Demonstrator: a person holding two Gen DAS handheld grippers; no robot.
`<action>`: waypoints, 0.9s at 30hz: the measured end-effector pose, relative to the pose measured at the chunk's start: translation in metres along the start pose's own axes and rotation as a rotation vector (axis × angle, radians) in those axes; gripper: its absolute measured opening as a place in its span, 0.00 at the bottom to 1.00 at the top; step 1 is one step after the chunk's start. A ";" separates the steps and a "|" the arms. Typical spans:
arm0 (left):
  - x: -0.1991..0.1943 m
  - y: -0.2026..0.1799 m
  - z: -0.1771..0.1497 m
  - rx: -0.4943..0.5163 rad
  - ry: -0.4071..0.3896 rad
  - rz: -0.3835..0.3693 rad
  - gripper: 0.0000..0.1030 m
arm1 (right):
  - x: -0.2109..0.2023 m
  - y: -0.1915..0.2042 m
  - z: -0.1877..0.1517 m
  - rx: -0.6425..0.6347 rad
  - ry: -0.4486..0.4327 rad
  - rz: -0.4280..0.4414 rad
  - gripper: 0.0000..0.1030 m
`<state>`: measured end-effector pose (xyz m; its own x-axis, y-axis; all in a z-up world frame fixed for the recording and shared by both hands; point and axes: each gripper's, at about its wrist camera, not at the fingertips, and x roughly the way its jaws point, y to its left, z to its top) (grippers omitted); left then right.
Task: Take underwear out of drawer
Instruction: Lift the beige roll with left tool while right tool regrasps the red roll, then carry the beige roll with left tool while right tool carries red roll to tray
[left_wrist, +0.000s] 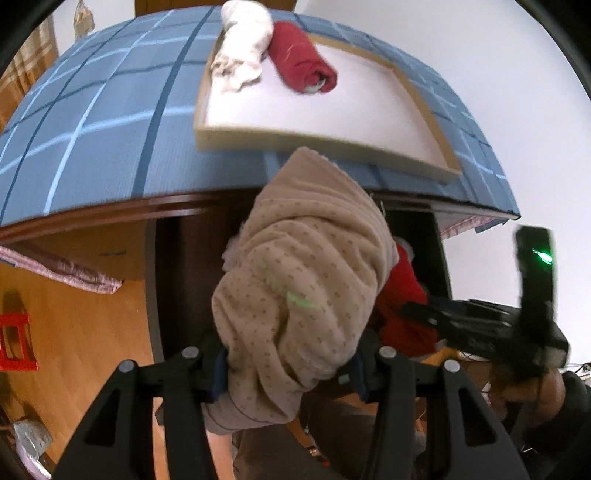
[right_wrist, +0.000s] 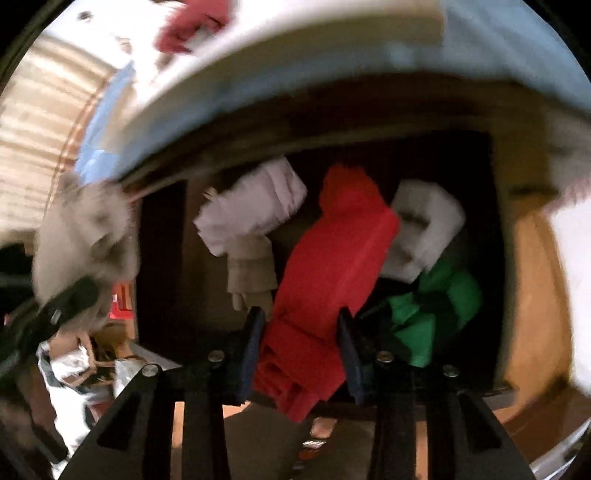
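A beige roll (left_wrist: 295, 280) with small dots is gripped between the fingers of the left gripper (left_wrist: 290, 373). Its long side runs from the fingers up toward 12 o'clock. A faint green light mark is seen on it. No writing can be read anywhere.

A red roll (right_wrist: 325, 295) is squeezed by the right gripper (right_wrist: 301, 354) at its near end. Its long side leans toward 1 o'clock, into the dark drawer (right_wrist: 495, 258).

More rolls are seen in the drawer: a green one (right_wrist: 432, 314) at 3 o'clock of the red roll, a gray one (right_wrist: 421, 229) past it, a tan one (right_wrist: 251, 273) at 9 o'clock, and a pale one (right_wrist: 255, 206) farther back.

Farther off, a tray (left_wrist: 321, 142) is laid on a blue checked cloth (left_wrist: 92, 129). A white roll (left_wrist: 242, 44) and a dark red roll (left_wrist: 301, 57) are kept at its far end, touching.
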<state>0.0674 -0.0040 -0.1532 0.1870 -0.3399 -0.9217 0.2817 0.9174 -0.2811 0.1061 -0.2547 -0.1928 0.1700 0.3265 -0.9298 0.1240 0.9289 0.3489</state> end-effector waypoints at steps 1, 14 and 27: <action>-0.002 -0.002 0.003 0.008 -0.006 0.000 0.49 | -0.009 0.002 0.000 -0.022 -0.016 -0.001 0.40; -0.011 -0.012 0.029 0.043 -0.042 -0.021 0.49 | -0.061 -0.002 0.010 -0.026 -0.125 0.049 0.06; -0.006 0.012 0.008 -0.036 -0.011 0.014 0.49 | 0.062 0.014 0.022 -0.216 0.250 0.038 0.70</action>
<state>0.0767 0.0074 -0.1488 0.2009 -0.3292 -0.9226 0.2447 0.9288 -0.2781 0.1397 -0.2251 -0.2426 -0.0783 0.3697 -0.9259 -0.0922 0.9220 0.3760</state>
